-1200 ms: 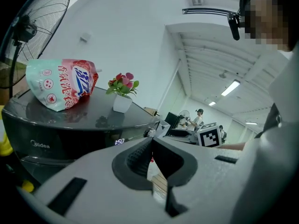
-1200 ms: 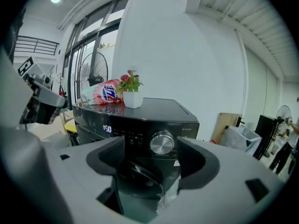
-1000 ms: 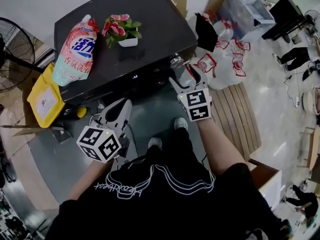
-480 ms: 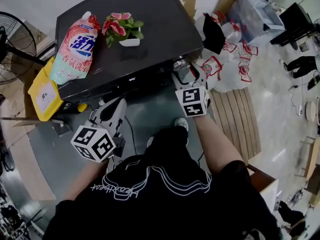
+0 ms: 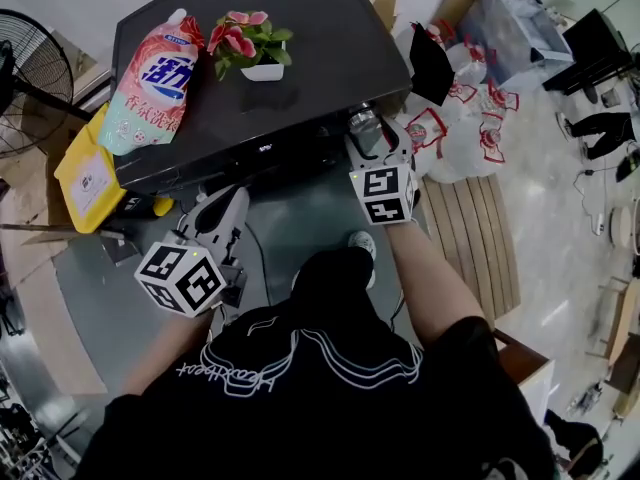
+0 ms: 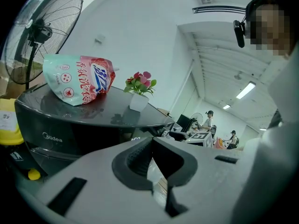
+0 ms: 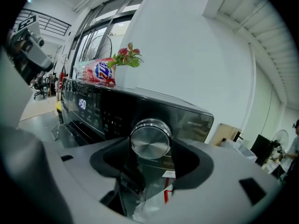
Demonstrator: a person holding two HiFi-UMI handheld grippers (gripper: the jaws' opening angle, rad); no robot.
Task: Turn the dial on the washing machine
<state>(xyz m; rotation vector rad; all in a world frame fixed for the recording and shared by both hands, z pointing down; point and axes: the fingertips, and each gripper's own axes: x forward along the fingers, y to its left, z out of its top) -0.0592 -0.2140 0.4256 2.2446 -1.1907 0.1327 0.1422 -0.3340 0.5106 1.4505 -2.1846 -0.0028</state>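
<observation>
The black washing machine (image 5: 300,58) stands in front of me, its silver dial (image 5: 362,120) at the right end of the front panel. My right gripper (image 5: 372,133) reaches up to that dial. In the right gripper view the dial (image 7: 150,139) sits between the two jaws of the right gripper (image 7: 151,153). The jaws are closing on it, with their inner faces right at its rim; I see no firm press. My left gripper (image 5: 232,196) hangs lower, in front of the machine's door, shut with nothing in it. In its own view the left gripper (image 6: 152,141) shows its tips together.
A pink detergent bag (image 5: 150,78) and a small potted flower (image 5: 255,53) rest on the machine's top. A standing fan (image 5: 30,78) and a yellow bag (image 5: 90,178) are to the left. White plastic bags (image 5: 450,118) and a slatted wooden board (image 5: 470,228) lie to the right.
My right gripper has moved up to the dial and its jaws have narrowed round it. The left gripper has drifted a little to the left.
</observation>
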